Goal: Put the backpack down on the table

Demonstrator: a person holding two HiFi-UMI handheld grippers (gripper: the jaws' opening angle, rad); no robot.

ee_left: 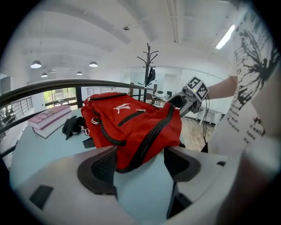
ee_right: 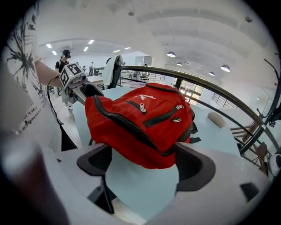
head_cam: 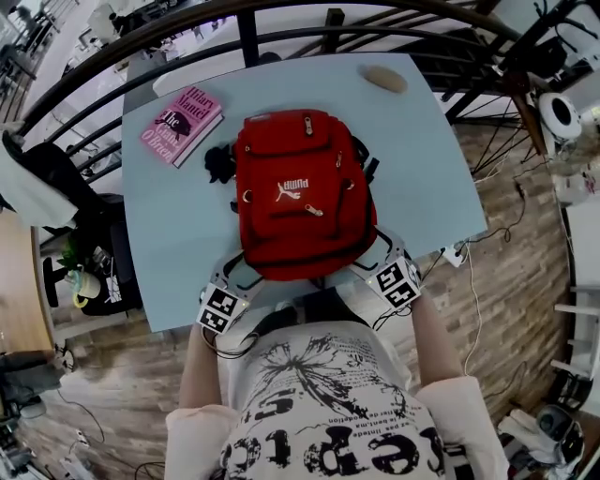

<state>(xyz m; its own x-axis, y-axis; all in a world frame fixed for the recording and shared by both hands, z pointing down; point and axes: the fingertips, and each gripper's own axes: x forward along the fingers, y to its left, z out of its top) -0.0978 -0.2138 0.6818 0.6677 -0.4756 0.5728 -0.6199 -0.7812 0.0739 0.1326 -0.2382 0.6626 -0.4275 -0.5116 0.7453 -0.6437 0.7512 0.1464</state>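
A red backpack (head_cam: 300, 197) lies flat on the pale blue table (head_cam: 169, 253), front pocket up, its bottom end toward the near edge. My left gripper (head_cam: 246, 272) sits at the bag's near left corner and my right gripper (head_cam: 375, 248) at its near right corner. In the left gripper view the jaws (ee_left: 140, 165) stand wide apart, with the bag's corner (ee_left: 131, 125) reaching in between them; the right pad is clear of the fabric. The right gripper (ee_right: 140, 165) is likewise open around the bag's bottom edge (ee_right: 145, 132), neither pad pressing on it.
A pink book (head_cam: 181, 124) lies at the table's far left, with a small black item (head_cam: 218, 161) beside the bag. A beige oval object (head_cam: 384, 79) rests at the far right. A dark curved railing (head_cam: 244, 28) runs behind the table. The person stands against the near edge.
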